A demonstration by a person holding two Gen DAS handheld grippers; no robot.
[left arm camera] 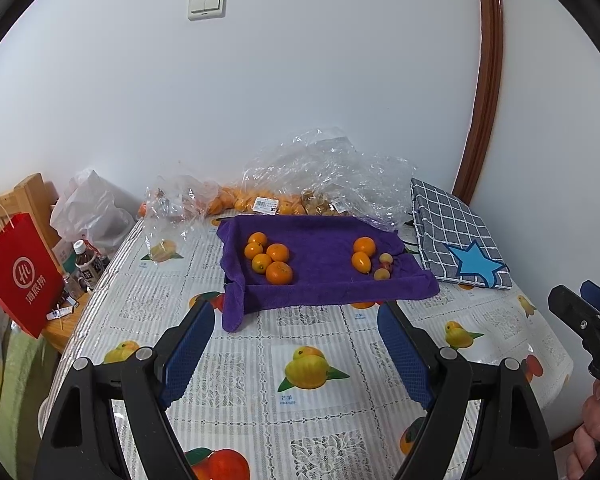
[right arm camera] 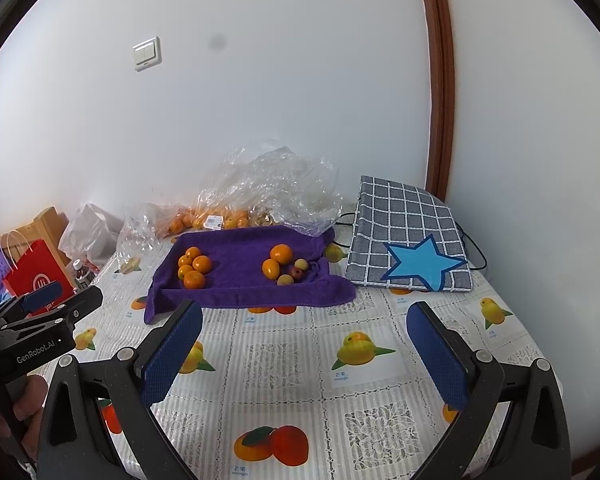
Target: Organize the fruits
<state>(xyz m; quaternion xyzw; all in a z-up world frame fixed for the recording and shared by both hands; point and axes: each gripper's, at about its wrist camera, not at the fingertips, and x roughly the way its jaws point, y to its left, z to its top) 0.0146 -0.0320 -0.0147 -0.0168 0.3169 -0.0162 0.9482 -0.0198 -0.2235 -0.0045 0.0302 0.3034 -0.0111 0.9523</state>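
Two hand-held grippers hover side by side over a table covered in a fruit-print cloth [left arm camera: 312,404], both pointing forward and slightly down toward a purple towel [left arm camera: 320,276] spread farther back, near the wall. The left gripper [left arm camera: 296,344] has its blue pads spread wide with nothing between them; the right gripper [right arm camera: 304,348] is likewise wide and empty. The fruit lies straight ahead of both, well apart from the fingertips. On the towel's left side five oranges [left arm camera: 269,257] sit clustered and touching. On its right side sits a mixed group [left arm camera: 370,258]: one round orange, one oval orange fruit with its long axis running roughly toward the grippers, two pale yellowish fruits and one small reddish one. The left gripper lines up closer to the five oranges, the right gripper closer to the mixed group, so the right hand looks better placed to reach it. The towel's edges are raised like a shallow tray, though what lies under it cannot be seen. Behind it, clear plastic bags [left arm camera: 300,184] hold more oranges and some small tan fruit. A checked cloth bag with a blue star [right arm camera: 410,240] lies to the right; its contents are hidden.
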